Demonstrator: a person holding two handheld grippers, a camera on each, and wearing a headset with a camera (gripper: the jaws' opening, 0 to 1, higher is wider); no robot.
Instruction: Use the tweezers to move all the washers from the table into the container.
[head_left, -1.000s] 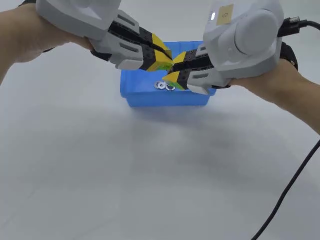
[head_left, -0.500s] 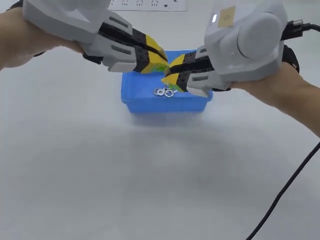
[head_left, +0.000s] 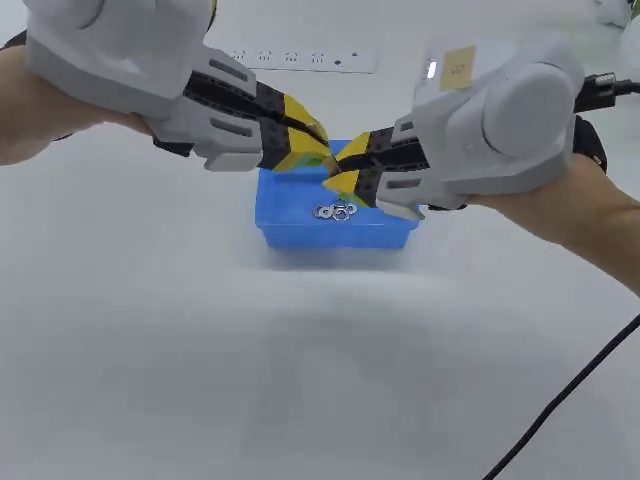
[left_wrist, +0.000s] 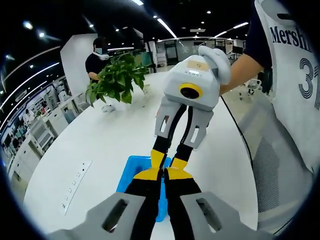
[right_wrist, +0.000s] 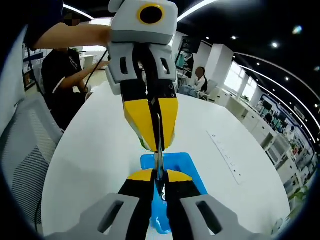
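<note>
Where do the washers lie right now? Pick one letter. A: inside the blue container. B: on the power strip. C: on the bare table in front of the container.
A: the washers lie clustered on the floor of the blue container.

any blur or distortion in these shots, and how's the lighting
Head view: soft even light, faint shadow in front of the container, washers small but clear. Left gripper view: fisheye bends the table edge, ceiling lights glare. Right gripper view: same bending, tweezers sharp.

Left tool (head_left: 312, 152) meets right tool (head_left: 342, 172) above container (head_left: 335, 233).
</note>
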